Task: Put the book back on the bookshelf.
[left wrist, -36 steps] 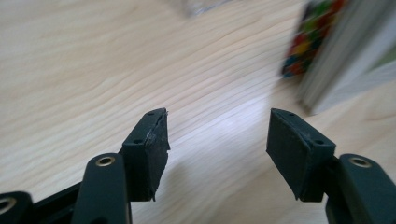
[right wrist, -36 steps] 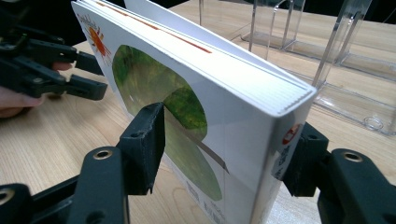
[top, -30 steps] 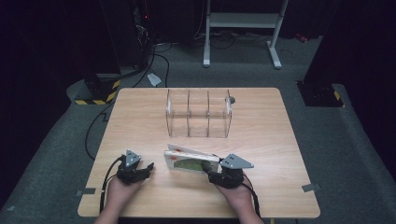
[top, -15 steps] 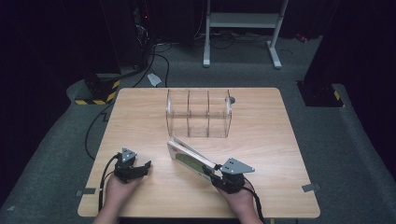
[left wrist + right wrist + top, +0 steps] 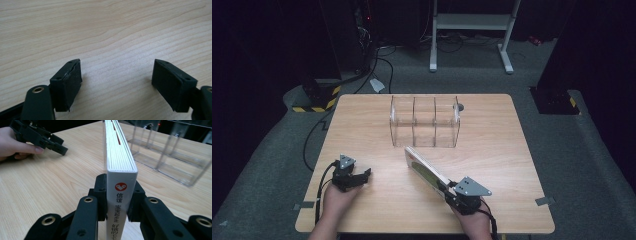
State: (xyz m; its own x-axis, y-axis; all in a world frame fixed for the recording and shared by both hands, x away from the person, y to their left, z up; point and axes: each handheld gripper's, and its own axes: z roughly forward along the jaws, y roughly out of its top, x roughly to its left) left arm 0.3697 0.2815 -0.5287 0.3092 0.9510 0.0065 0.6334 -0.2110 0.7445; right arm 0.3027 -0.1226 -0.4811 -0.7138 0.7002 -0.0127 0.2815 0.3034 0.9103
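High view: table (image 5: 377,125), wood. Clear three-bay rack (image 5: 424,121), ahead of right gripper (image 5: 451,191). Book (image 5: 427,169), clamped at spine by just-closed jaws; keep upright, aim for one bay. Left gripper (image 5: 362,176), wide, empty, jaws just opened.

A lab: lone wooden table (image 5: 362,120) on grey carpet, dark equipment rack (image 5: 347,35), trailing cables (image 5: 382,55).
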